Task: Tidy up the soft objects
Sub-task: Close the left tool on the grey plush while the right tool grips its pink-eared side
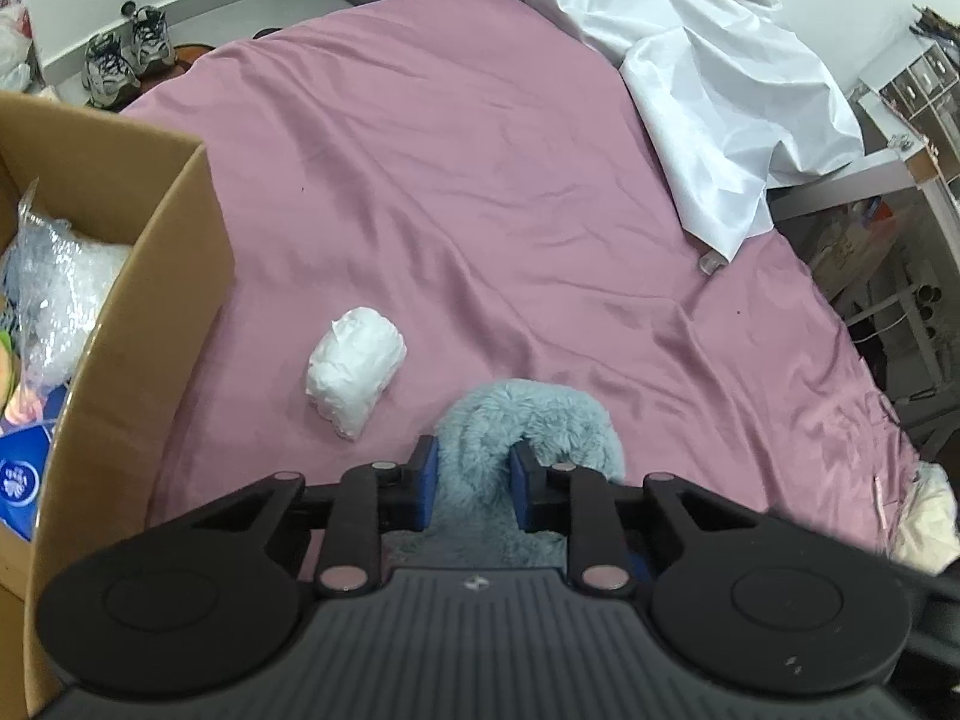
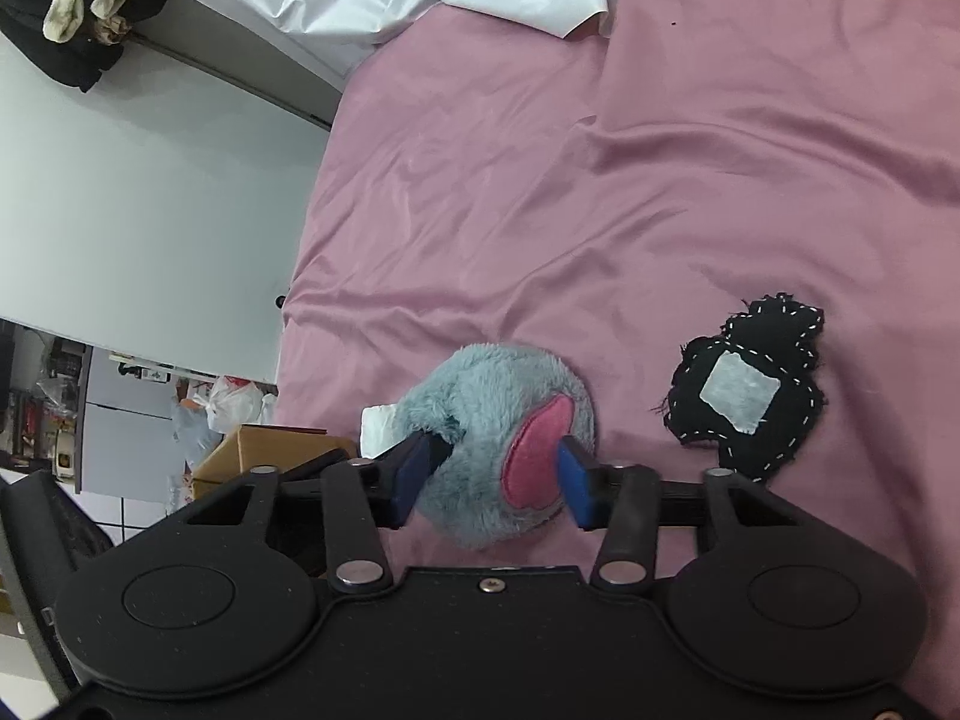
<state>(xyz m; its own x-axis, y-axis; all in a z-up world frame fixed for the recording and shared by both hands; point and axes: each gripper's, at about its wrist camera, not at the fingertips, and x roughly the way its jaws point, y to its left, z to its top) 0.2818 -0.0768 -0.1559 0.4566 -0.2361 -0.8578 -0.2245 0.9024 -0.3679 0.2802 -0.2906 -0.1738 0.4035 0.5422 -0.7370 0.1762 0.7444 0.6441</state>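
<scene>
A fluffy grey-blue plush toy [image 1: 528, 420] with a pink patch [image 2: 534, 450] is held above the pink bedsheet [image 1: 480, 180]. My left gripper [image 1: 471, 474] is shut on one fluffy part of it. My right gripper [image 2: 498, 474] is shut on its rounded end, one blue pad on the pink patch. A white wadded soft bundle [image 1: 354, 369] lies on the sheet left of the toy. A black stitched fabric piece [image 2: 750, 390] with a grey square lies right of the toy in the right wrist view.
An open cardboard box [image 1: 150, 276] stands at the left, holding bubble wrap [image 1: 54, 282] and a blue pack [image 1: 24, 480]. A white sheet [image 1: 708, 78] is heaped at the bed's far right. Shoes [image 1: 126, 54] sit on the floor beyond the bed. Shelving [image 1: 900, 192] stands at right.
</scene>
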